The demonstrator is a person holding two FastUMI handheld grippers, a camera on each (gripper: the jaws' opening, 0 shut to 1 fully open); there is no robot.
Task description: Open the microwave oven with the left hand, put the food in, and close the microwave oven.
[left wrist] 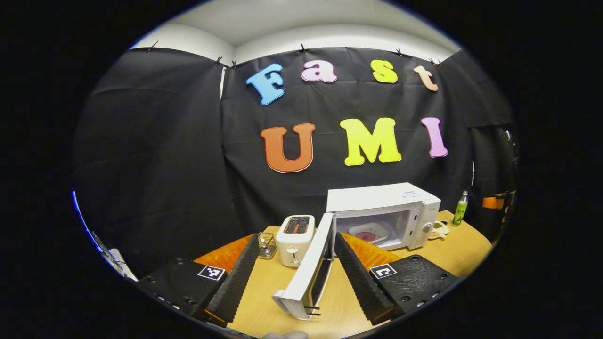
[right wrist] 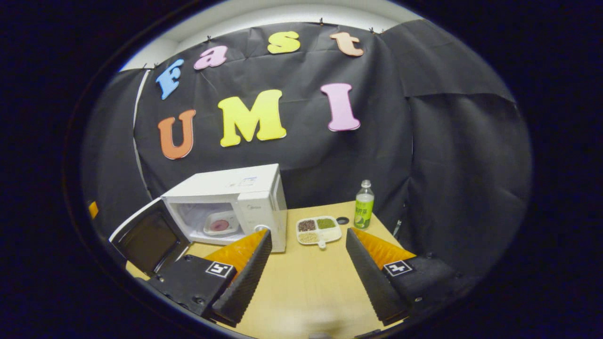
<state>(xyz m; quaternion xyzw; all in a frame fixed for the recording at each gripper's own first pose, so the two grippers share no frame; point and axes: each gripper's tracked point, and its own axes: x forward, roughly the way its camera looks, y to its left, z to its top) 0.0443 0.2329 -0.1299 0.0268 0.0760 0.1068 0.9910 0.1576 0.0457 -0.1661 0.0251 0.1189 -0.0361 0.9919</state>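
Left hand-held gripper [left wrist: 296, 268] has its fingers spread apart on either side of the microwave door [left wrist: 308, 273], which stands wide open and edge-on between them; neither finger can be seen touching it. Beyond the door, the white microwave [left wrist: 384, 214] sits on the wooden tabletop [left wrist: 461, 249] with a plate of food [left wrist: 370, 233] inside its lit cavity. A white toaster [left wrist: 295, 239] stands just left of the door, with a small wire basket [left wrist: 267, 245] beside it.

Right hand-held gripper [right wrist: 308, 263] also has its fingers apart, holding nothing, above bare tabletop [right wrist: 306, 282]. In the right gripper view, a divided tray [right wrist: 319, 230] holding brown, green and pale fillings lies near the microwave's right side, and a green bottle [right wrist: 363, 205] stands upright just behind it, with a small dark cap [right wrist: 343, 220] between the two.
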